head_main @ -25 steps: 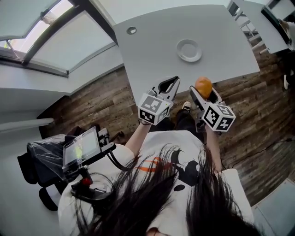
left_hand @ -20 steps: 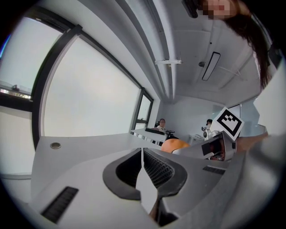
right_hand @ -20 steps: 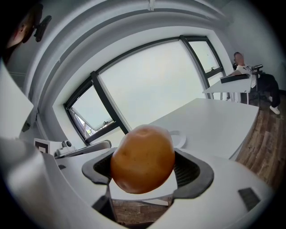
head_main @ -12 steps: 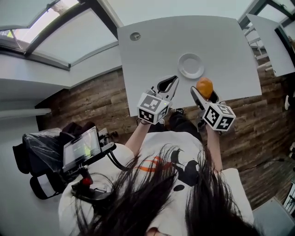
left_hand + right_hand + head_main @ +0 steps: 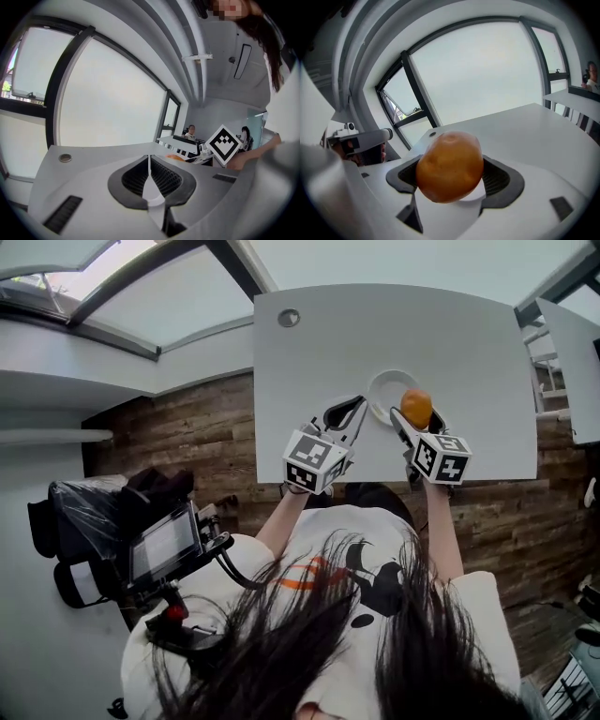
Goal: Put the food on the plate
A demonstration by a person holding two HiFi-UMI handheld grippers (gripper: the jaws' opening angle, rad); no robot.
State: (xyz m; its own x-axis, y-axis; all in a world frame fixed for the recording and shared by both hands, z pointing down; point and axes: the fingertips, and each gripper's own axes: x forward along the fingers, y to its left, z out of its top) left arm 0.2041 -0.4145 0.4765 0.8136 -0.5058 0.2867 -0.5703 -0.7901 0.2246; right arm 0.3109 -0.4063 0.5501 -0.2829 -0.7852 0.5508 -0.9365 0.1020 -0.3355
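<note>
Right gripper (image 5: pixel 452 177): we see its jaws clamped on the orange-brown food (image 5: pixel 449 164) | food sits over the white plate (image 5: pixel 377 390) on the grey table (image 5: pixel 469 334); contact we cannot tell | left gripper (image 5: pixel 149 183): jaws pressed together, nothing between them, just left of the plate.

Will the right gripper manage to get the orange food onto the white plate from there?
Probably yes: the right gripper, shut on the orange food, hangs by the plate's near edge, with nothing between them.
</note>
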